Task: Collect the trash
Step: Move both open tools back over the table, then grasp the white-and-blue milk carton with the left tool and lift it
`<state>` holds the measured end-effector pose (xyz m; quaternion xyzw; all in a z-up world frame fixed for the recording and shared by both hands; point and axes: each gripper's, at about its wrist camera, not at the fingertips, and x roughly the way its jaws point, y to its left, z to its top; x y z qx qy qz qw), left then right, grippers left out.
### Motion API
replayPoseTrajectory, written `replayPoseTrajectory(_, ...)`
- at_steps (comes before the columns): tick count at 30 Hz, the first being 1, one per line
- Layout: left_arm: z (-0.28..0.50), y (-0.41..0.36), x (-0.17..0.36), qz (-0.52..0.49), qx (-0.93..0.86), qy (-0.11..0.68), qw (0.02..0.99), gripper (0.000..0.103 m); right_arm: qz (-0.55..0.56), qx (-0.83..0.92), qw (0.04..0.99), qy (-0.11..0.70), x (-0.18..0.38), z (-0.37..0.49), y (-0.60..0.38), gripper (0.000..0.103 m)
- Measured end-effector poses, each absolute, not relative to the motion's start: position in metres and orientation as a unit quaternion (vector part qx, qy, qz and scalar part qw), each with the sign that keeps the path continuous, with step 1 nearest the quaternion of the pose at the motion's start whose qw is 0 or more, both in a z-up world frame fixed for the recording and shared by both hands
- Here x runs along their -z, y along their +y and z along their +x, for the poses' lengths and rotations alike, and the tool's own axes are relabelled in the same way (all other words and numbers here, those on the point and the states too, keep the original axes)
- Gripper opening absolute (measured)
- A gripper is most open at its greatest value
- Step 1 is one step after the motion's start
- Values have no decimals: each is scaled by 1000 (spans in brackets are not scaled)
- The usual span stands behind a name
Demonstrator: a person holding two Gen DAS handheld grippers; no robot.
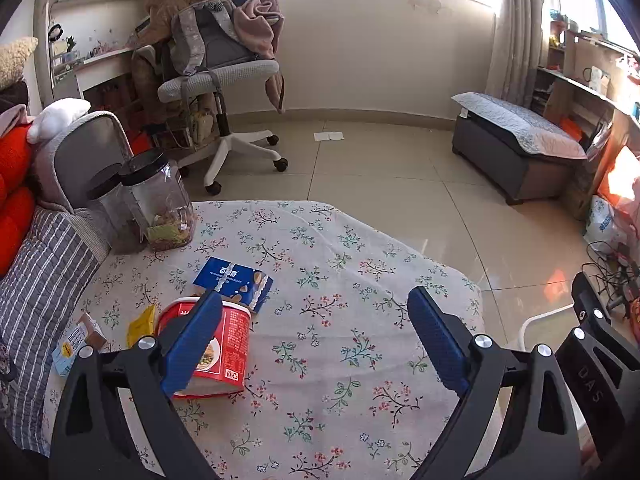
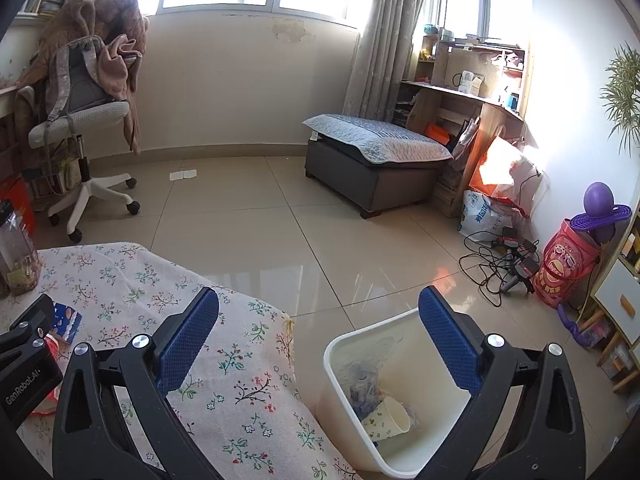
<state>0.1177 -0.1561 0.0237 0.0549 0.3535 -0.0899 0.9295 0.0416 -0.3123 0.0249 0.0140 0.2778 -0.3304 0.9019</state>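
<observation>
A table with a flowered cloth (image 1: 340, 320) carries a red noodle cup (image 1: 228, 344) on its side, a blue box (image 1: 232, 278), a yellow wrapper (image 1: 142, 324), a small carton (image 1: 78, 344) and two jars (image 1: 160, 200). A white bin (image 2: 340, 364) stands on the tiled floor (image 2: 280, 220) beside it.

Counts on the table and in the bin

Table: two jars (image 1: 160, 200), one red cup (image 1: 228, 344), one blue box (image 1: 232, 280), one yellow packet (image 1: 141, 324), one carton (image 1: 78, 342). Bin (image 2: 332, 360): one paper cup (image 2: 388, 420), one crumpled wrapper (image 2: 362, 388).
</observation>
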Motion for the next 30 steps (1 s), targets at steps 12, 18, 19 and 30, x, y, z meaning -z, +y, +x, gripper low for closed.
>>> replayPoseTrajectory(12,142,-75,4,38,26,392,919,91,-51,263,918,292,-14,72,-239,96)
replayPoseTrajectory(18,160,-32,24,26,-8,420,907,91,-85,237,919,304,-2,79,-208,96)
replayPoseTrajectory(19,163,-25,27,26,-15,425,905,91,-88,232,919,306,-1,81,-205,96)
replayPoseTrajectory(30,220,84,60,97,-80,511,850,91,-108,152,929,319,9,92,-165,96)
